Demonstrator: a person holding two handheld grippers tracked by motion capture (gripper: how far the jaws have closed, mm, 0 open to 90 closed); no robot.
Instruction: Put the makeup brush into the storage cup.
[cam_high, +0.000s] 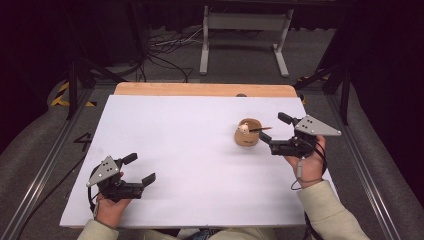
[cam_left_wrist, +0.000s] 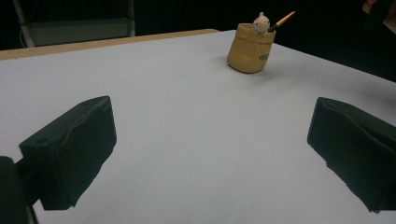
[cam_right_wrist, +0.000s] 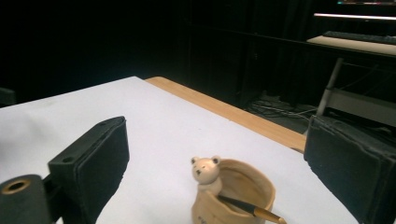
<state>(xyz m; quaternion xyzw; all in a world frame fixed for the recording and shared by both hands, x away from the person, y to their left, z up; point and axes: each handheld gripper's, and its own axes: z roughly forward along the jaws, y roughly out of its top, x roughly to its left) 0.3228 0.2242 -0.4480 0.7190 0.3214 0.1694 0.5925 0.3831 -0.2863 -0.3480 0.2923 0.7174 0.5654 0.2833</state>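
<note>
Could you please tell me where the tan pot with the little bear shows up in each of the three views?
High view: tan pot right of centre, just before the right tongs.
Left gripper view: top, right of centre.
Right gripper view: bottom centre.
Shared landmark: the table's wooden far edge.

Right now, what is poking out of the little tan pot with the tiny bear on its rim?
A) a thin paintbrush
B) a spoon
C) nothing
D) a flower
A: a thin paintbrush with a dark and orange handle leans inside the small tan ceramic pot, beside the little cream bear figure.
</note>
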